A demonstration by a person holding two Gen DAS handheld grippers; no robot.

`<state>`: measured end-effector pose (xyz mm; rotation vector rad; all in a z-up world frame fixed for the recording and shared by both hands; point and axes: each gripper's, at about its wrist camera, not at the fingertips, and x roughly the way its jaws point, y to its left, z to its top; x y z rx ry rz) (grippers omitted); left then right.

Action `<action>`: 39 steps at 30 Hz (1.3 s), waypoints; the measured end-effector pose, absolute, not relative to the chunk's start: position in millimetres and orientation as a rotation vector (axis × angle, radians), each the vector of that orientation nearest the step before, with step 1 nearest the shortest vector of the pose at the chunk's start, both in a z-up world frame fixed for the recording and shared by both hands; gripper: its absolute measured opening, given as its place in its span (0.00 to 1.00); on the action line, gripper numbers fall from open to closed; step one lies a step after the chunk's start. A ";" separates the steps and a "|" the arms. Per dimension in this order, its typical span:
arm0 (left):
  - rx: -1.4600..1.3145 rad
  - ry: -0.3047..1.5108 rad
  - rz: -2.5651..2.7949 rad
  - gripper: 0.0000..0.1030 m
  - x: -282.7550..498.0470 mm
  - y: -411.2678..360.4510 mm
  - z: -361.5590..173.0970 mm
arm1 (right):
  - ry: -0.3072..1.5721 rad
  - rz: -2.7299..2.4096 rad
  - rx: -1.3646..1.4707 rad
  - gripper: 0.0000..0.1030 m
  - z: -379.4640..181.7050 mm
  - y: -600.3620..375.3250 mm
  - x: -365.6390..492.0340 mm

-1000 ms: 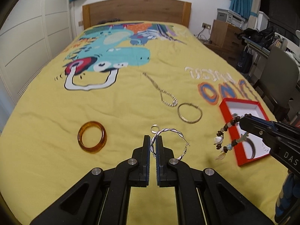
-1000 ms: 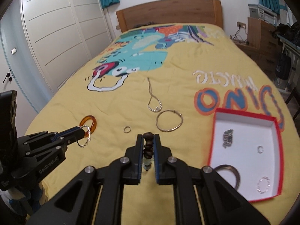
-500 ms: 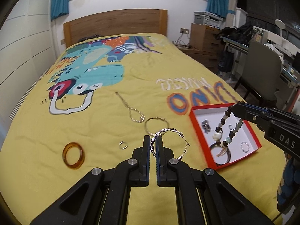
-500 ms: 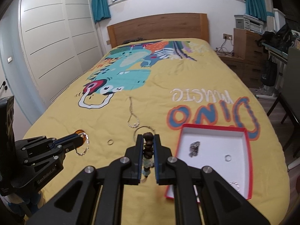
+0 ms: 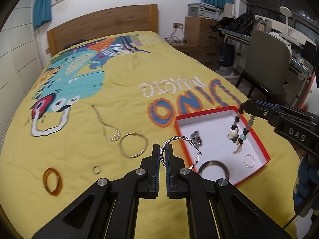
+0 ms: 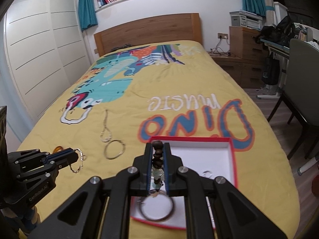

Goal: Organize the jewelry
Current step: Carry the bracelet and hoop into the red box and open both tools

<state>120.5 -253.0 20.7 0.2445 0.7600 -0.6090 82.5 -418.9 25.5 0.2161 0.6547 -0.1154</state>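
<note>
My left gripper (image 5: 163, 153) is shut on a twisted silver hoop (image 5: 180, 139), held above the bed just left of the red tray (image 5: 259, 139). It also shows in the right wrist view (image 6: 76, 155) at the left. My right gripper (image 6: 157, 159) is shut on a beaded bracelet (image 6: 157, 155) that hangs over the tray (image 6: 232, 159). In the left wrist view the bracelet (image 5: 237, 127) dangles from the right gripper (image 5: 247, 104) above the tray's white floor. The tray holds a dark bangle (image 5: 214, 168), a small ring (image 5: 249, 160) and a dark metal piece (image 5: 196, 138).
On the yellow bedspread (image 5: 119, 91) lie a thin gold hoop (image 5: 133, 146), a silver chain (image 5: 106, 125), a small ring (image 5: 96, 169) and an amber bangle (image 5: 52, 181). A chair (image 5: 267, 65) and desk stand right of the bed; the headboard (image 5: 103, 25) is far ahead.
Both grippers have moved right with their jewelry. The bracelet now hangs over the tray, and the silver hoop is at the tray's left edge. The loose pieces on the bed have not moved.
</note>
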 end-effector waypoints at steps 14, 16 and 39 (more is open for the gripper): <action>0.278 0.878 -0.778 0.05 143.5 -374.5 -34.0 | 0.713 -0.153 0.253 0.09 -17.7 -502.5 130.6; 0.282 0.902 -0.788 0.05 145.0 -385.6 -45.3 | 0.717 -0.152 0.259 0.09 -25.0 -510.0 137.8; 0.341 0.996 -0.722 0.32 157.0 -392.9 -99.3 | 0.912 -0.238 0.208 0.11 -96.3 -526.8 130.2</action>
